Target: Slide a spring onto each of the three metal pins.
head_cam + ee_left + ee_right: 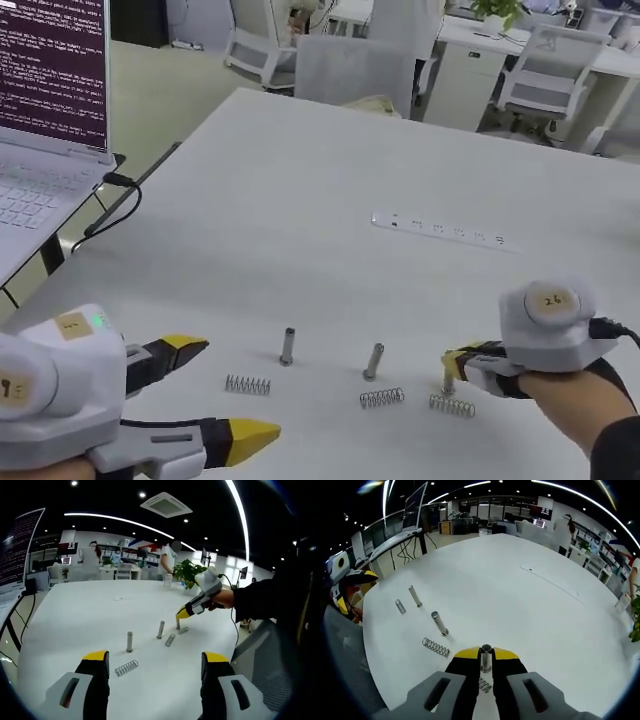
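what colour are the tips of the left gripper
Yellow. The left gripper has yellow tips on black, clearest in the left gripper view.

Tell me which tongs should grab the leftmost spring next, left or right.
Left. The left tongs stand open, with the leftmost spring lying on the table just ahead of them. The right tongs are shut on the rightmost pin, at the other end of the row.

Bright overhead ceiling light, soft shadows, fisheye-warped edges
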`<state>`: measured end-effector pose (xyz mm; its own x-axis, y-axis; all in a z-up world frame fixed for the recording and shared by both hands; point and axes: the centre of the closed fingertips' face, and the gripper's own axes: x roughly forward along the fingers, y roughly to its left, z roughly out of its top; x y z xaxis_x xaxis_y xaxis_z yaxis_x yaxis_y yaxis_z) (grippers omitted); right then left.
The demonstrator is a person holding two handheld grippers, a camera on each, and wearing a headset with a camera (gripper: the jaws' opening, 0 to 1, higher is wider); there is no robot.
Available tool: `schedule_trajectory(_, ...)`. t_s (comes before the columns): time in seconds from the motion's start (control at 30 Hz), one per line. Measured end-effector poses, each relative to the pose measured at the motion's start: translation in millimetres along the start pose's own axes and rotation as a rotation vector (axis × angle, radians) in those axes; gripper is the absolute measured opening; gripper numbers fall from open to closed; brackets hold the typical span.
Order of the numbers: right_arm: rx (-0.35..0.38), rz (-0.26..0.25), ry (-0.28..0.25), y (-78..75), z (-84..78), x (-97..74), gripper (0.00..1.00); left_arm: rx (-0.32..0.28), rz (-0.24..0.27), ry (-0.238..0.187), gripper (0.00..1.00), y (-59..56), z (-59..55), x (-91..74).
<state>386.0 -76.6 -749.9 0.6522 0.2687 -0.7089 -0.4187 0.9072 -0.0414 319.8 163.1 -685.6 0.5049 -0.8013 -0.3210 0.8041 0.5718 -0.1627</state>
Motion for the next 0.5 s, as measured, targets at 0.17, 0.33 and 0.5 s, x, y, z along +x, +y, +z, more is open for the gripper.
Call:
schedule_trajectory(0.17,0.021,-0.009,-0.024,0.7,-1.9,-4.4,0.05,0.002,-0.003,-0.001,0.71,-0.9,0.4,-0.1)
schedule_trajectory(0.33,0.039,-0.010,-0.030,1.7,-4.2,-7.8,0.05,0.007,-0.006,0.002,0.71,-2.8,0.6,-0.1)
schedule_trajectory(0.5,0.043,-0.016,-0.033,3.0,-5.2,-9.3,0.05,0.009,-0.007,0.003,0.72,-3.7,0.5,-0.5)
